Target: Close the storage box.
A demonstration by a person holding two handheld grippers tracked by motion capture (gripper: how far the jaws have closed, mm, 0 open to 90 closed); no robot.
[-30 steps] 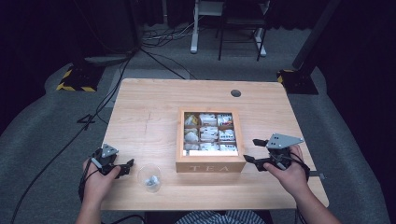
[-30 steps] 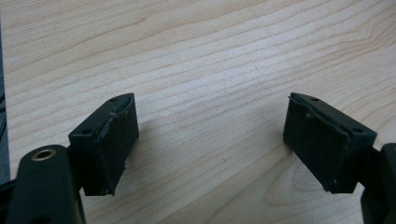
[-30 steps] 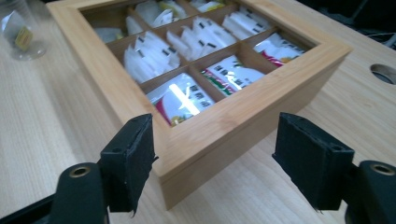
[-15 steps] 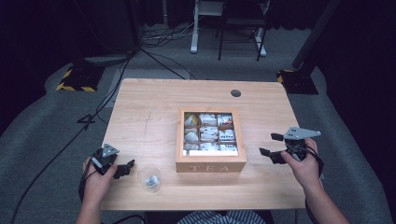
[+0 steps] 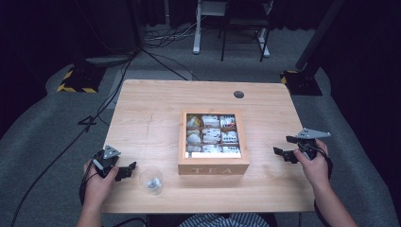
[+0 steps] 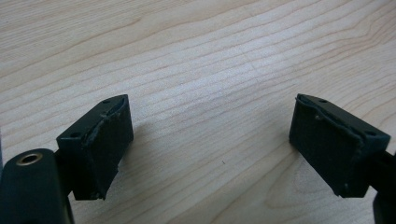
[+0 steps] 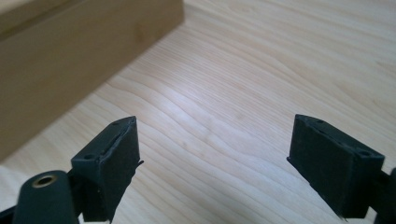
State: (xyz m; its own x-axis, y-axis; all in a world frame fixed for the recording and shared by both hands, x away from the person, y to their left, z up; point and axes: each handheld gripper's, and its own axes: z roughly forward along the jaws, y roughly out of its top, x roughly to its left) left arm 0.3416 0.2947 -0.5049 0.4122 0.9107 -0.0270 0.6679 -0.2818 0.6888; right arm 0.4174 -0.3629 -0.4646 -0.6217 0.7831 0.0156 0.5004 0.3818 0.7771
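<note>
A wooden tea box (image 5: 213,169) with TEA on its front wall stands open at the table's middle, its compartments holding several white tea bags (image 5: 211,135). Left of it a clear glass cup (image 5: 152,179) holds a tea bag. My left gripper (image 5: 127,171) rests near the front left corner, jaws toward the cup, open over bare wood (image 6: 210,144). My right gripper (image 5: 282,155) hovers to the right of the box, pointing at it. Its jaws have just been opening and stand wide (image 7: 215,158) with nothing between them. The box's side wall (image 7: 70,60) fills the upper left of the right gripper view.
The wooden table (image 5: 156,118) has a dark cable hole (image 5: 239,94) near its far edge. Cables (image 5: 113,94) run over the grey floor at the left, and chair and stand legs (image 5: 227,42) lie beyond the table.
My right hand has drawn away from the box's right side toward the table's right edge and sunk a little. The left hand has stayed put.
</note>
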